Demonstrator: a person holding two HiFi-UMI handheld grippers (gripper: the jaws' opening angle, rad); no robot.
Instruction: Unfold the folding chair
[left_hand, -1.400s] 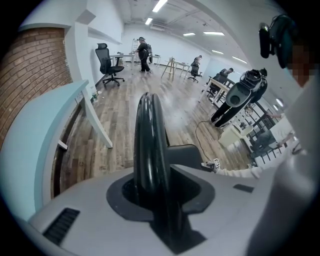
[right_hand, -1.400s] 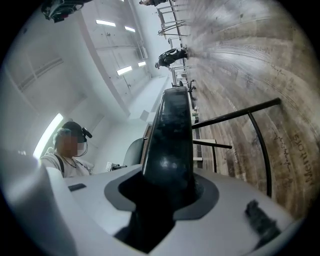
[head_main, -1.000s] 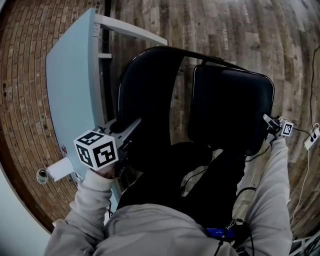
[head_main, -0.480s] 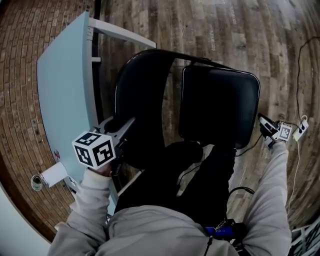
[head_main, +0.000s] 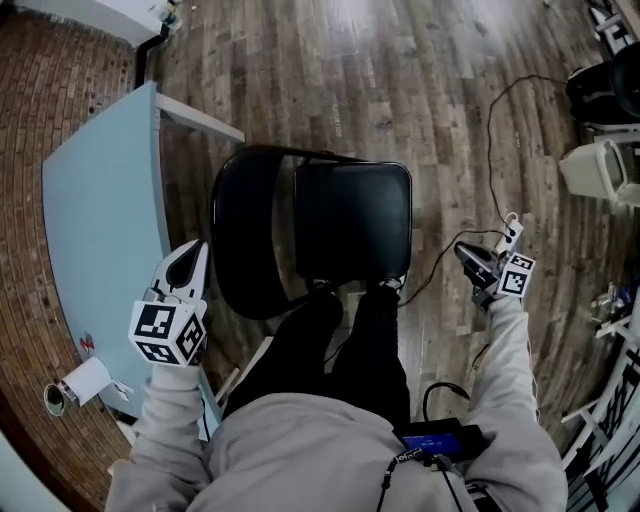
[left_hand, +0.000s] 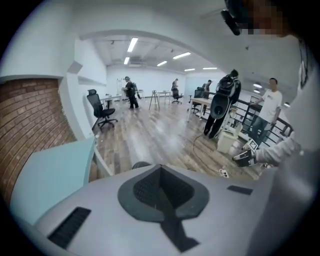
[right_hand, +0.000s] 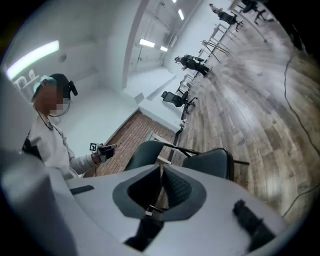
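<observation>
The black folding chair stands opened out on the wood floor, its seat level and its backrest to the seat's left. My left gripper hangs left of the backrest, clear of it. Its jaws have just been closing and are shut with nothing between them. My right gripper is out to the right of the seat, apart from it. Its jaws too have just been closing and meet empty. The right gripper view looks across at the seat and backrest.
A pale blue table stands close on the chair's left, with a white roll by its near end. A cable and a power strip lie on the floor at the right, beyond them a white bin. People stand far across the room.
Both grippers have come off the chair and risen: the left away from the backrest's edge, the right away from the seat's right side. The head view now sees the chair from higher.
</observation>
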